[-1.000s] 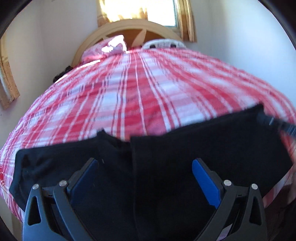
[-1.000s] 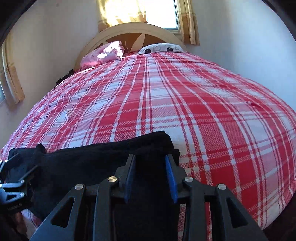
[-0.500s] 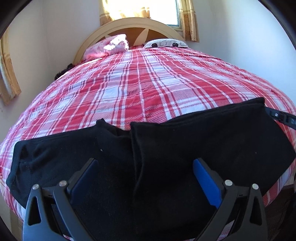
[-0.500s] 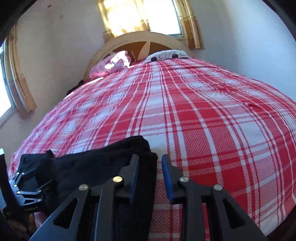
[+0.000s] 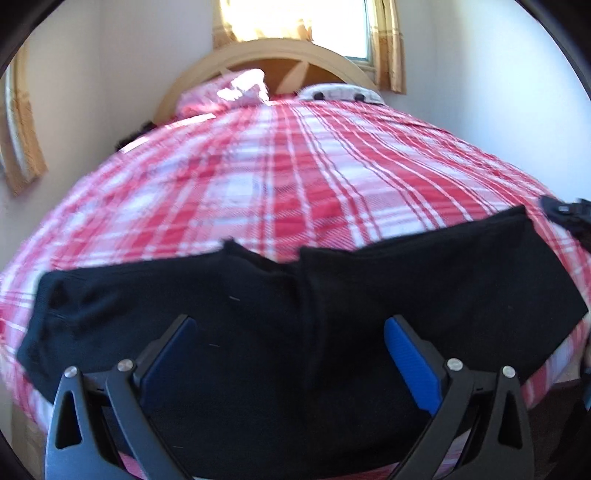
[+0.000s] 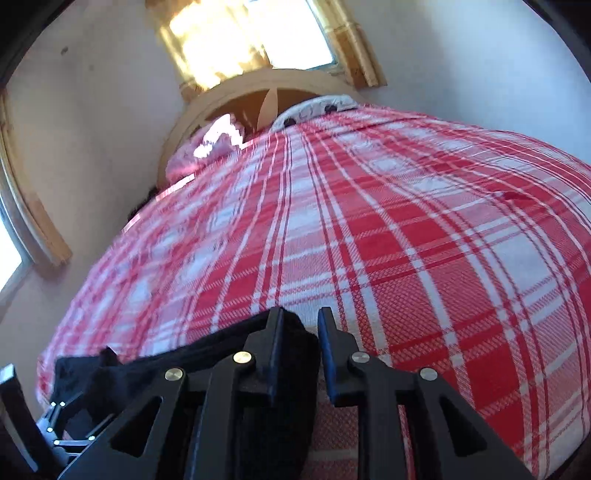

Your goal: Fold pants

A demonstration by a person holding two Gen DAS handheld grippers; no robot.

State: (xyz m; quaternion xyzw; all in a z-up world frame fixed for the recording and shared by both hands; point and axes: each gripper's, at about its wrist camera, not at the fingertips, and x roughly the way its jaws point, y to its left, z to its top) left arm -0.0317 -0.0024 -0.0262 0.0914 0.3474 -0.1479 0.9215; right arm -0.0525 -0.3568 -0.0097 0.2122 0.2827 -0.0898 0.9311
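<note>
Black pants (image 5: 314, 314) lie folded across the near edge of a bed with a red and white plaid cover (image 5: 295, 177). One layer overlaps the other near the middle. My left gripper (image 5: 288, 347) is wide open just above the pants, holding nothing. In the right wrist view my right gripper (image 6: 300, 332) is nearly closed, its jaws a narrow gap apart at the right end of the pants (image 6: 207, 350). The pants edge sits beside the left finger; whether cloth is pinched is unclear. The left gripper (image 6: 55, 424) shows at the far left.
A wooden arched headboard (image 5: 273, 55) and pillows (image 5: 229, 88) stand at the far end of the bed under a curtained window (image 5: 295, 18). White walls close in on both sides. The right gripper (image 5: 569, 218) shows at the right edge of the left wrist view.
My right gripper has narrowed its jaws and tilted upward and right, sliding toward the pants' right end. The left gripper stays open over the pants, with slight camera motion.
</note>
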